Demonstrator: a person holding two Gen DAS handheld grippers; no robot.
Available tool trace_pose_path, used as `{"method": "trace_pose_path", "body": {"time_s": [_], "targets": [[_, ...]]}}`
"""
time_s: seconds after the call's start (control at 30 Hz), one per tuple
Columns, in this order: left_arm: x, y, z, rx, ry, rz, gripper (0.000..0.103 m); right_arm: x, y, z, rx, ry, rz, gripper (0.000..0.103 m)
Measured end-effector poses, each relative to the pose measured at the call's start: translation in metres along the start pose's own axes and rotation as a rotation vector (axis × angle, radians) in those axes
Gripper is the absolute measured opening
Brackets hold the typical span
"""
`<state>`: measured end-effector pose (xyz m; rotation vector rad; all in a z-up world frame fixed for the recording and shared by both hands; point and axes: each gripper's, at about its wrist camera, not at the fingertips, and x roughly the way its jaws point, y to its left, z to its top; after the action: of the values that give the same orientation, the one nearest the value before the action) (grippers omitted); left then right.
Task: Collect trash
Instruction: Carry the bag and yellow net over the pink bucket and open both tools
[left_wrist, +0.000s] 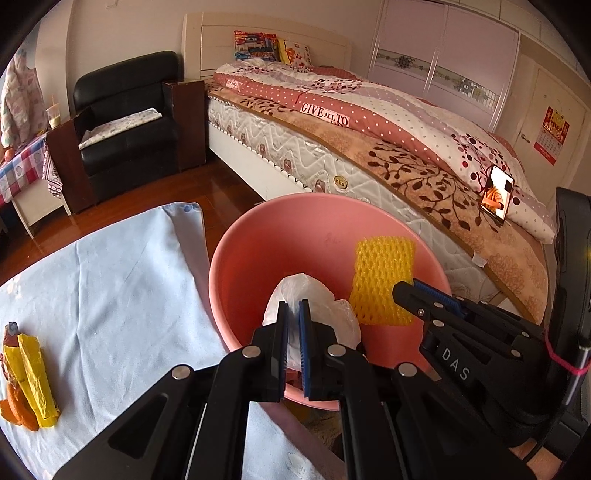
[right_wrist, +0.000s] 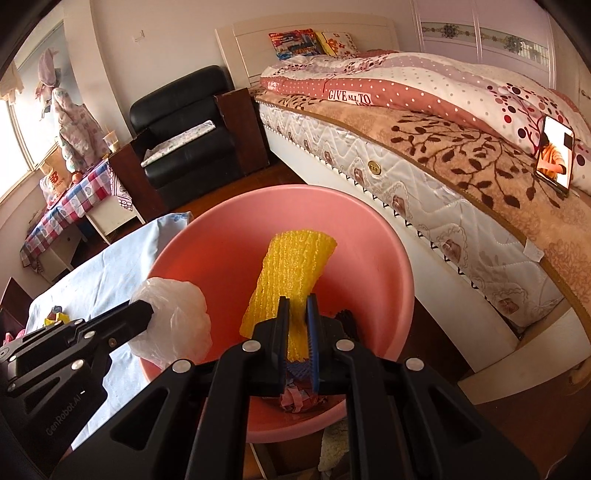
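A pink bin stands beside the table, between it and the bed. Over its mouth my left gripper is shut on a crumpled white plastic bag. My right gripper is shut on a yellow foam net, also held over the bin's opening. In the right wrist view my left gripper comes in from the left with the bag. Some paper scraps lie at the bin's bottom.
A light-blue cloth covers the table, with a yellow wrapper and orange peel at its left edge. A bed with a phone on it lies behind the bin. A black armchair stands at the back left.
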<state>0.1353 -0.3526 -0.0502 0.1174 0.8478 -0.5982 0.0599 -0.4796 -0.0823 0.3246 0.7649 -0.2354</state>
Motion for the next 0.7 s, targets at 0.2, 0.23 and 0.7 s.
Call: {"method": "trace_pose_path", "body": {"time_s": [0.2,0.23,0.7], "targets": [[0.004,-0.001,0.001,-0.003,0.0,-0.008,0.006,0.003,0.001,0.001,-0.005,-0.001,-0.016,0.01],[0.004,-0.002,0.001,-0.001,-0.003,-0.009,0.006,0.003,0.001,0.001,-0.002,-0.001,-0.017,0.01],[-0.031,0.007,0.003,-0.011,-0.083,0.012,0.04,-0.008,0.006,0.005,0.028,-0.021,0.013,0.029]]}}
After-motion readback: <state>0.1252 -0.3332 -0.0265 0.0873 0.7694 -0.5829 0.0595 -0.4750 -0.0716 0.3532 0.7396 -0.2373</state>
